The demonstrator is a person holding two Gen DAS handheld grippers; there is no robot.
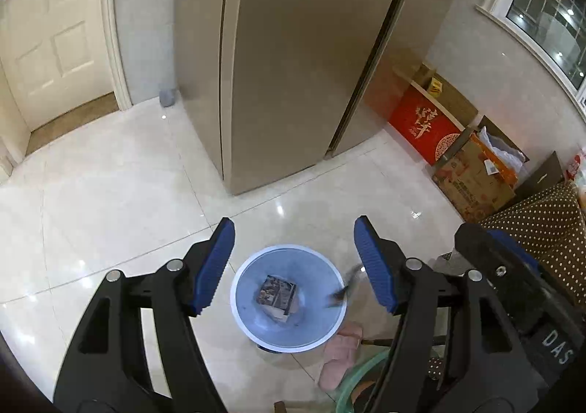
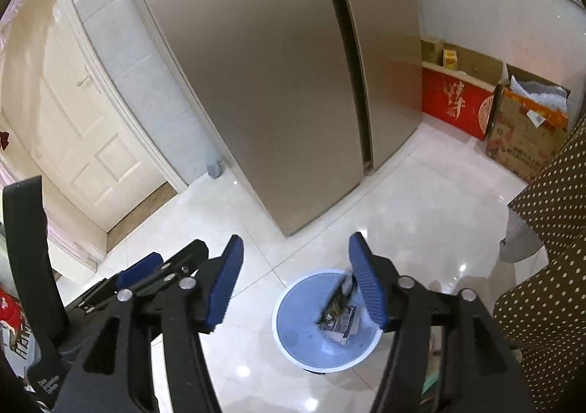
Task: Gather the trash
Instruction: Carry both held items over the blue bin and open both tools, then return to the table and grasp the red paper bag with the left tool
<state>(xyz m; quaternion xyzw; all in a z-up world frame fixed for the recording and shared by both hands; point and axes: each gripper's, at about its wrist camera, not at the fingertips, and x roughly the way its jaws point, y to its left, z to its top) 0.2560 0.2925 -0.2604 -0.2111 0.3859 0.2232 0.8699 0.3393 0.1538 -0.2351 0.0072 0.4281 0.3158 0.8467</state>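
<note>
Drop step, by the look of it: both grippers hang over the blue bin (image 1: 289, 297) on the tiled floor (image 1: 110, 193), in front of the fridge (image 1: 293, 65). Left gripper (image 1: 294, 262) has its jaws apart, nothing between the pads; bin sits straight below the gap. Right gripper (image 2: 296, 277) also has jaws apart and empty. One piece of trash, a small printed box (image 1: 276, 297), lies at the bin bottom. A second piece, a dark blurred wrapper (image 1: 342, 290), is at the bin's right inner wall in the left view; the right view shows it as a flat card-like thing (image 2: 338, 297) tilted just beside the right pad, apparently mid-fall or leaning, cannot tell which. Pad and wrapper look apart, though the blur makes contact hard to rule out. Judgement: both loads released, this round nearly done. Next move calls for lifting both grippers clear of the bin and turning to find more trash; none is visible on the open floor here. Pink slippers (image 1: 338, 354) near the bin are likely not trash.
</note>
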